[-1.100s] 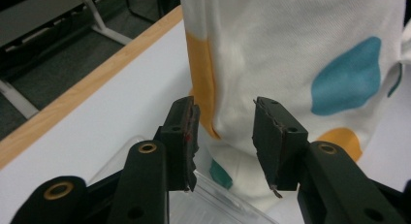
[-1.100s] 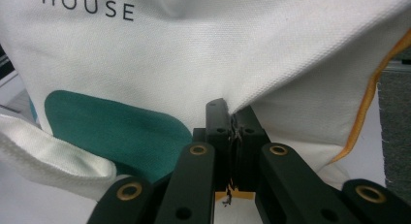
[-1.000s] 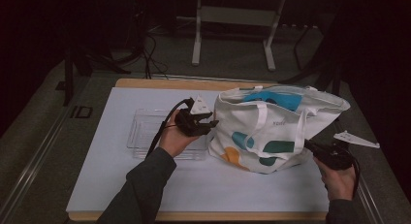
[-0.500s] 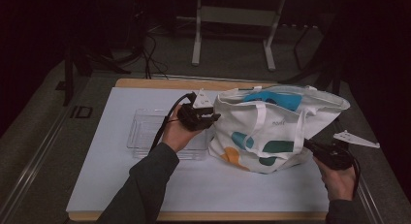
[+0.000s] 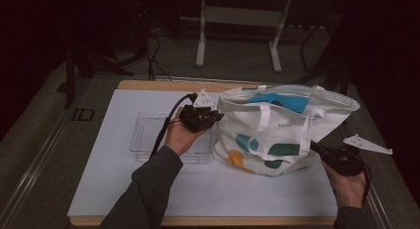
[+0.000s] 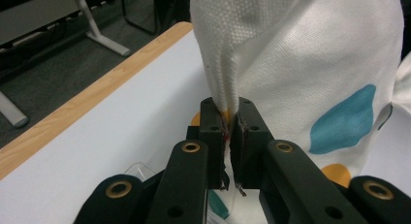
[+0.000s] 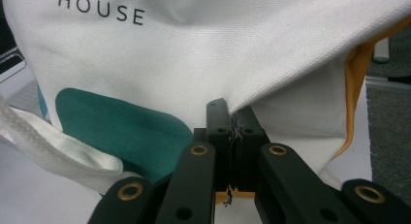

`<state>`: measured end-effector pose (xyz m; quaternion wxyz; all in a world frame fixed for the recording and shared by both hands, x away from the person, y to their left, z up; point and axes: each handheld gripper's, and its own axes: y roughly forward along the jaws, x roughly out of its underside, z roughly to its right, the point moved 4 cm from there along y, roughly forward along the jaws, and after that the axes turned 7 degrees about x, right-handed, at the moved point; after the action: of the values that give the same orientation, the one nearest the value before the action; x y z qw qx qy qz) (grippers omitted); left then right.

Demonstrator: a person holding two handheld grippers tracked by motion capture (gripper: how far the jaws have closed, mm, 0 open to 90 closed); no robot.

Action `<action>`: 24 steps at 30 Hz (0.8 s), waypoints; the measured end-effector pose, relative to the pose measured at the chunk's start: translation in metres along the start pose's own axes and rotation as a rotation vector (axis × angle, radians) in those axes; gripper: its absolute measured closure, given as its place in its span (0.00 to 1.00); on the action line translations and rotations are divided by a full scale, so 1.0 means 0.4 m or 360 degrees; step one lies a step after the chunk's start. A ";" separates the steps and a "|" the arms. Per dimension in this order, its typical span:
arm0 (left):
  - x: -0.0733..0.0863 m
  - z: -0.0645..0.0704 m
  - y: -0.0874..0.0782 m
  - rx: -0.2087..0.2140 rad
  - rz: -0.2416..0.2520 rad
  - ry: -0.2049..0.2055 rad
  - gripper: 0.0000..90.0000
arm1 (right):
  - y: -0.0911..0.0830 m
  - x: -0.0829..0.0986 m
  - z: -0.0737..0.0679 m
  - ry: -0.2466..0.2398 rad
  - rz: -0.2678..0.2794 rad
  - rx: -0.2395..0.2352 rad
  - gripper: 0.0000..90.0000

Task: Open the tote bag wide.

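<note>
Canvas bag: white tote bag [image 5: 277, 132] with teal, blue and orange blobs printed on it, standing open-mouthed on the right half of the white table sheet [image 5: 119, 179]; the word HOUSE is printed on its side, easy to read in the right gripper view.

Left gripper: left gripper [image 5: 207, 116] is up at the bag's left upper edge, held in the person's left hand [image 5: 182, 136]. In the left gripper view the jaws are squeezed onto a fold of the white fabric [image 6: 228, 78], which rises straight up out of the jaws, so it's pinched right at the tips.

Right gripper: right gripper [image 5: 321, 150] sits low at the bag's right bottom corner, held in the right hand [image 5: 347, 185]. In the right gripper view the jaws are pressed together with the cloth edge [image 7: 252, 95] caught between them, and an orange patch [image 7: 358, 83] of the bag sits just to the right.

Bag vs jaws: pretty much stretched between the two, one grip high on the left, one low on the right.

Tray: clear plastic tray [image 5: 146, 135] lies flat on the sheet just left of the bag, partly under the left hand.

Table: wooden edge [image 5: 148, 84] peeks out past the sheet at the far side.

Background: dark floor, metal stand legs [image 5: 200, 40] and some cables [image 5: 153, 50] behind the table.
</note>
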<state>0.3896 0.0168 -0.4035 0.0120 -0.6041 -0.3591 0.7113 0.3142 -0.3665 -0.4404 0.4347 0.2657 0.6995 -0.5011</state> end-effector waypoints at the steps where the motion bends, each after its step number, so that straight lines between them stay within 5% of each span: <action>1: 0.000 0.002 -0.003 0.0005 0.0003 -0.0001 0.94 | -0.003 0.001 -0.002 -0.0003 0.0009 0.0000 0.98; 24: 0.025 0.024 0.000 0.0035 -0.0016 -0.0021 0.94 | -0.053 0.036 -0.057 -0.0215 0.0020 0.0088 0.98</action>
<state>0.3787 0.0167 -0.4120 0.0198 -0.5973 -0.3545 0.7192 0.2825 -0.3537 -0.4402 0.4765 0.2475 0.6529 -0.5342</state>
